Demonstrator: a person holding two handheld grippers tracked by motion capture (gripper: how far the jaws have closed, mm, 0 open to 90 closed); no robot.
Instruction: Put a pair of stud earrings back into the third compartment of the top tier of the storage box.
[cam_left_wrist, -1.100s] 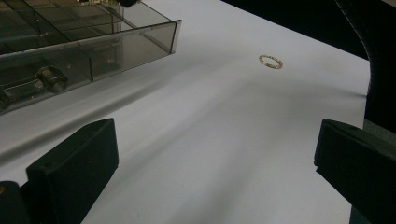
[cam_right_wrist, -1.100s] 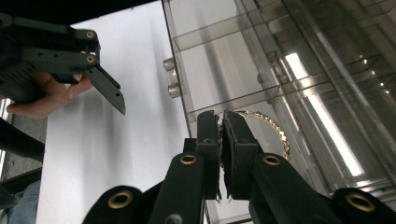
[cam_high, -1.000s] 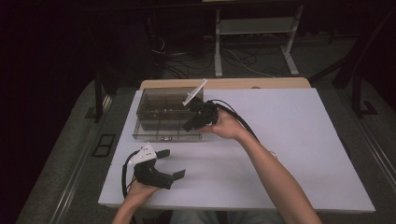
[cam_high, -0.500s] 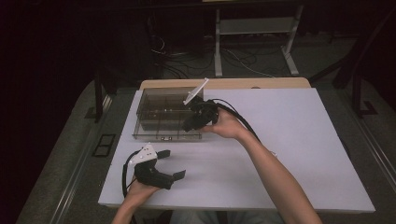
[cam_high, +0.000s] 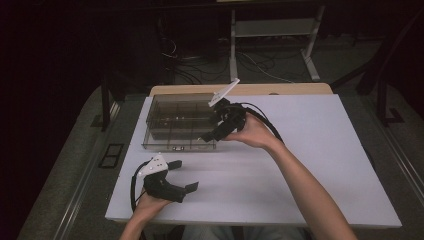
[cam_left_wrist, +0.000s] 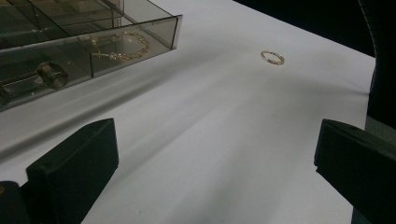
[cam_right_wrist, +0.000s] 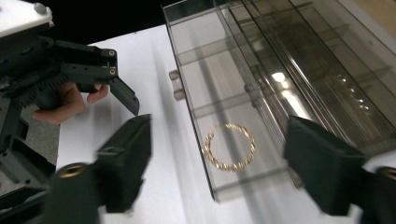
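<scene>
- A smoky clear plastic organiser box (cam_high: 177, 121) is sitting toward the far left part of the white bench (cam_high: 320, 165); all places below are given relative to this box.
- The drawer (cam_right_wrist: 224, 116) of the box is standing pulled out at the box's near side, with dividers splitting it into compartments.
- A gold chain bracelet (cam_right_wrist: 229, 146) is lying as a loose loop on the floor of the end compartment of the drawer, touching neither tongs; in the left gripper view the same bracelet (cam_left_wrist: 122, 45) is showing through the drawer's front wall.
- The right tongs (cam_high: 209, 136) are hovering over the near right corner of the box, pointing down toward the drawer; the jaws have just been opening and are now standing wide apart, with nothing gripped. In the right gripper view the bracelet is appearing between the two jaws but below them, clear of both pads.
- The left tongs (cam_high: 184, 175) are resting low over the bench on the near side of the box, well apart from it, held in the person's left hand (cam_high: 147, 205); the jaws are standing open and gripping nothing.
- A small gold ring (cam_left_wrist: 272, 57) is lying on the bare bench beyond the open end of the drawer, apart from the box, as seen in the left gripper view.
</scene>
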